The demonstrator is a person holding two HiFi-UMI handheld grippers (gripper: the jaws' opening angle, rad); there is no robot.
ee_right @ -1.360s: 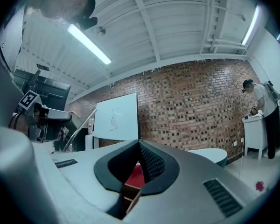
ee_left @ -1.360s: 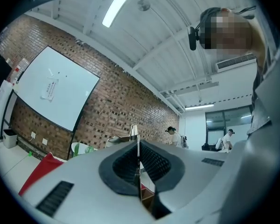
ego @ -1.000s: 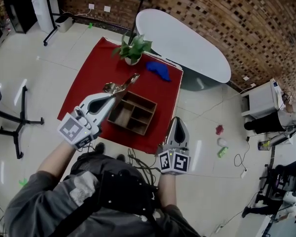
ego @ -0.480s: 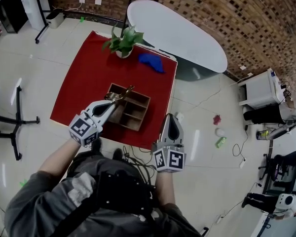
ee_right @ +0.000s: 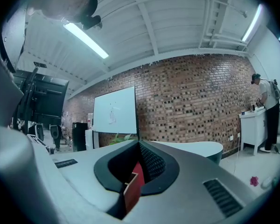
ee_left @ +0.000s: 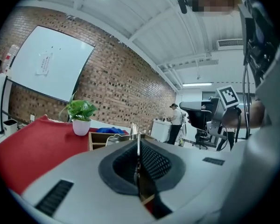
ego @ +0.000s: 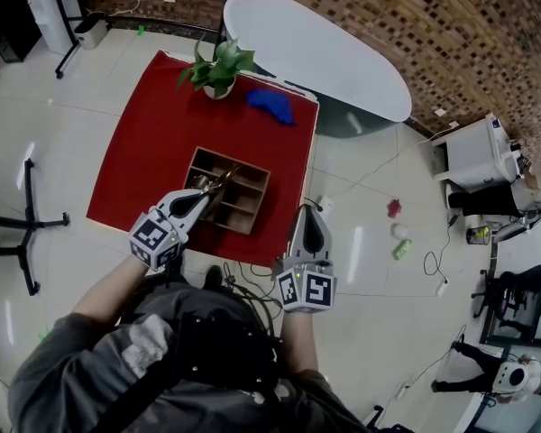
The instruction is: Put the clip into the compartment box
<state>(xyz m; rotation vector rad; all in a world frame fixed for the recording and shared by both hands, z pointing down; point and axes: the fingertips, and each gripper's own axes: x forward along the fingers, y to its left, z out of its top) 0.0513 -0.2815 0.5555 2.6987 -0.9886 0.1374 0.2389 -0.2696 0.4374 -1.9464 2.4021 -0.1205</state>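
Red mat (ego: 153,142) and compartment box (ego: 249,207) from above, left tool (ego: 207,193) pinching clip (ee_left: 134,130)

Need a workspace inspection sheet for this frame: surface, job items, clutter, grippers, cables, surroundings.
Surface: red cloth, flat, mostly bare.
Job's things: wooden compartment box sits toward the cloth's near edge; metal clip is over the box's left side, not yet released.
Clutter: potted plant and blue object at the cloth's far edge, apart from the box.
Grippers: left hand-held gripper shut on the clip; right hand-held gripper shut, empty, by the cloth's near right corner.
Cables: dark cables looped on the floor at the cloth's near edge.
Surroundings: white oval table, brick wall, small red item and green item on the floor.
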